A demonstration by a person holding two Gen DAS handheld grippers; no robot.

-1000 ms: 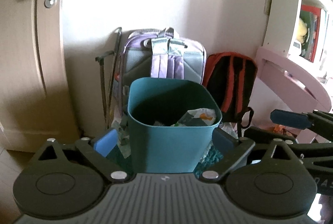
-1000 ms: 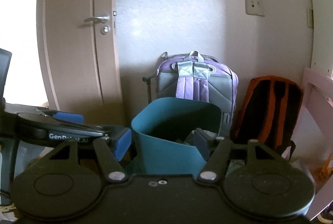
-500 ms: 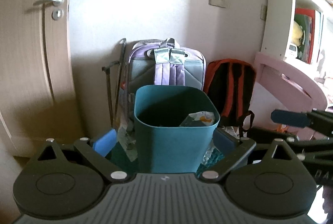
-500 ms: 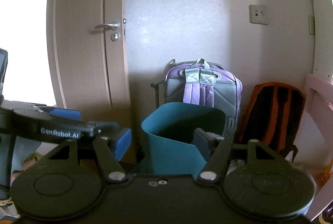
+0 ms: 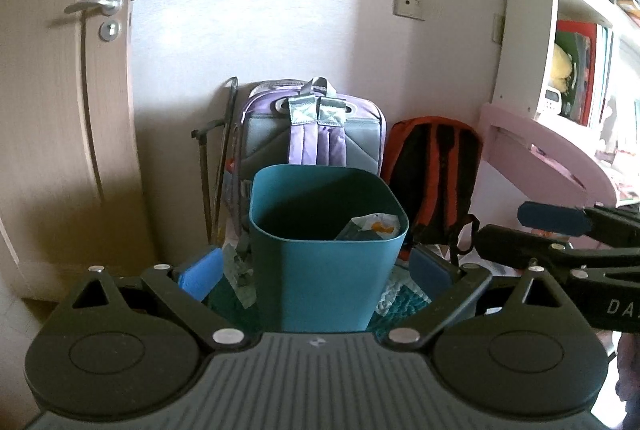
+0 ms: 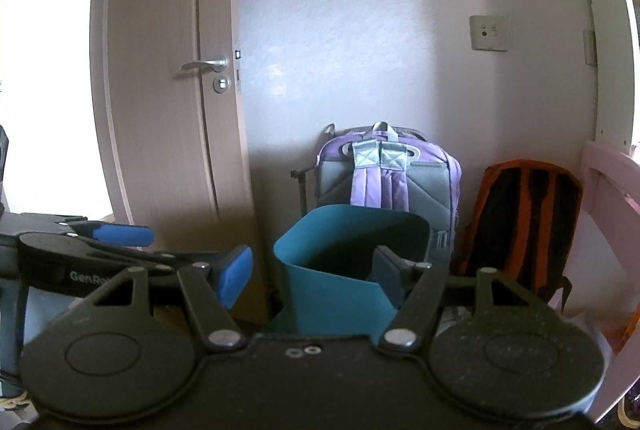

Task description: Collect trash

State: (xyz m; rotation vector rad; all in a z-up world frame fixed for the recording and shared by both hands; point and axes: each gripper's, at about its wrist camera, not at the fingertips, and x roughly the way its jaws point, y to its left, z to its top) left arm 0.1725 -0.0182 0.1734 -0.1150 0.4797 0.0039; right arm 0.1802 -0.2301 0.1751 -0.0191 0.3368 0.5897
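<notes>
A teal trash bin [image 5: 324, 270] stands on the floor by the wall, straight ahead of both grippers. A crumpled wrapper [image 5: 372, 226] with orange print shows inside it at the right. My left gripper [image 5: 316, 270] is open, its blue pads [image 5: 200, 272] spread wider than the bin and nothing pressed between them. My right gripper [image 6: 312, 274] is open too, with its right finger overlapping the bin [image 6: 340, 262] in the picture. Each gripper appears in the other's view: the right gripper [image 5: 560, 230] at the right, the left gripper [image 6: 100, 246] at the left.
Behind the bin lean a purple and grey backpack [image 5: 312, 134] and an orange and black backpack [image 5: 436, 166]. A wooden door [image 5: 60, 110] is at the left. A pink desk [image 5: 552, 158] and a white bookshelf [image 5: 580, 30] are at the right. Crumpled plastic [image 5: 240, 270] lies beside the bin.
Both grippers have drawn back from the bin, which now looks smaller and lower in each view. More of the door and wall shows. The jaws stay as wide as before.
</notes>
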